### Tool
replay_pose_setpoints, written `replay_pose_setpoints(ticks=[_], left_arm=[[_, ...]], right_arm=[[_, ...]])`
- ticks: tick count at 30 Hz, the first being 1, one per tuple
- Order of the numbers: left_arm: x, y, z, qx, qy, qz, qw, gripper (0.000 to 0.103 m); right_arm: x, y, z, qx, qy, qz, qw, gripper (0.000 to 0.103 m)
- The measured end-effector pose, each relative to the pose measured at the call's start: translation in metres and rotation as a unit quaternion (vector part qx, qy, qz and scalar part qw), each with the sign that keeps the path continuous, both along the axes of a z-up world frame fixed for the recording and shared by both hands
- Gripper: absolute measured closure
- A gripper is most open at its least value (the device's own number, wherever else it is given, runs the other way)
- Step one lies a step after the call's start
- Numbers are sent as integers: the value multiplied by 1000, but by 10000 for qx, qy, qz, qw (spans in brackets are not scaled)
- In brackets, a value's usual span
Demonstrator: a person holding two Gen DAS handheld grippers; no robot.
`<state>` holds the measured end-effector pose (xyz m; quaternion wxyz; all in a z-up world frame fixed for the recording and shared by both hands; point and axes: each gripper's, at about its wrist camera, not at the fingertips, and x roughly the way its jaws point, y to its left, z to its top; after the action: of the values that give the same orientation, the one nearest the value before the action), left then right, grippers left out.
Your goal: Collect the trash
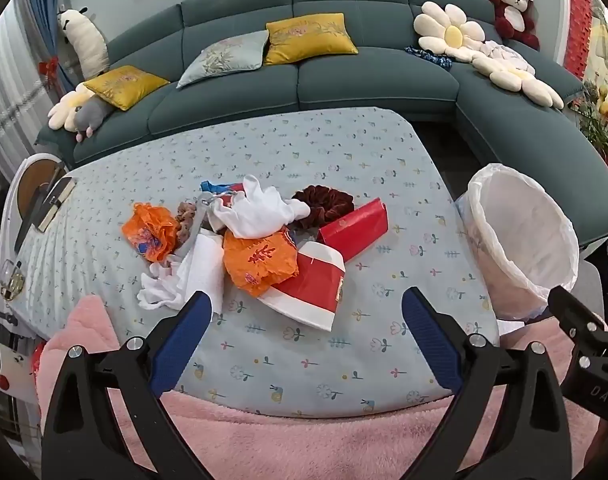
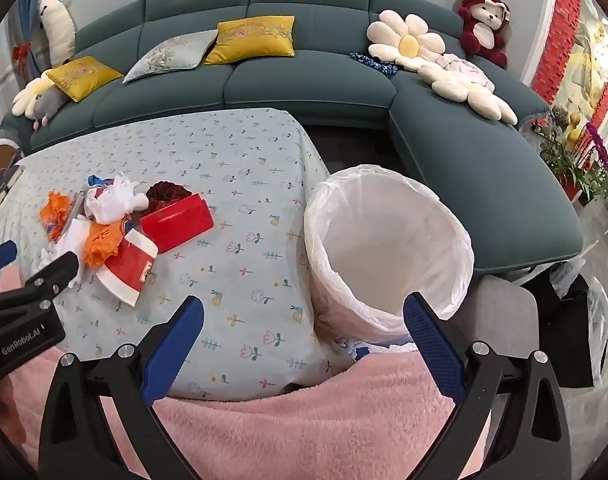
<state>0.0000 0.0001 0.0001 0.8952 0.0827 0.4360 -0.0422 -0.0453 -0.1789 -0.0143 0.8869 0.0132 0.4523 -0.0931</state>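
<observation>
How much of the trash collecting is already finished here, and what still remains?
Nothing looks done: the bin with its white liner shows no trash inside. Nothing is in hand; the left gripper and right gripper are both open and empty. The whole pile is left on the table: orange bags, red box, paper cup, white tissues.

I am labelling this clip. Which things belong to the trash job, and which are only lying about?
For the job: bin, red box, paper cup, orange wrappers, tissues.
Lying about: sofa, cushions, red bear, book.
</observation>
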Motion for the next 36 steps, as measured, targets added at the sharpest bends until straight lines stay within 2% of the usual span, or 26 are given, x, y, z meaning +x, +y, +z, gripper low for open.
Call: replay_pose_setpoints(ticks=[5, 7, 15, 36], left_arm=[[-5, -1, 3, 54, -91, -12, 9999, 12], [0, -8, -7, 143, 61, -27, 9999, 11], [11, 3, -10, -39, 172, -17, 9998, 11], [11, 4, -12, -42, 182, -25, 9998, 12]], right_arm=[[7, 3, -3, -37, 41, -5, 10000, 8], [9, -3, -6, -27, 59, -25, 10000, 8], [19, 4, -5, -183, 174, -43, 9997, 8], [19, 7, -4, -228, 168, -26, 9996, 8]])
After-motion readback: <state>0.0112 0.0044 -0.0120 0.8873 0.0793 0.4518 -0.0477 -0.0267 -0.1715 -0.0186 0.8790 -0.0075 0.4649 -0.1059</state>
